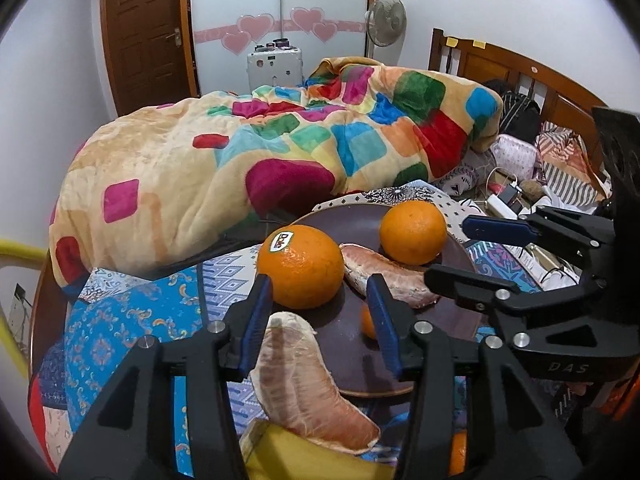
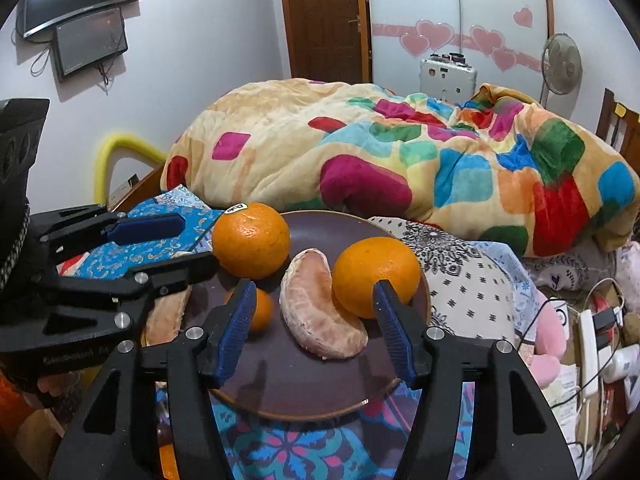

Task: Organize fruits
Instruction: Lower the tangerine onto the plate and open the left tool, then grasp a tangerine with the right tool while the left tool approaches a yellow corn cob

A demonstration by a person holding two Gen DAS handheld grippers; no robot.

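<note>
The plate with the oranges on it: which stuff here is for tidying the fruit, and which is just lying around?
For the job: brown plate, sticker orange, plain orange, small orange, pomelo segment on the plate, pomelo segment at the plate's edge, open left gripper, open right gripper.

Lying about: blanket, fan, power strip.

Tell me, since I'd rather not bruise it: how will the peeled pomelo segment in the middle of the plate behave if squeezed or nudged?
The pomelo segment looks soft and membrane-covered, so a hard pinch would probably dent or split it. Its curved, flat-lying shape suggests sliding on the smooth plate, not rolling. It leans against an orange, which may roll if bumped.
</note>
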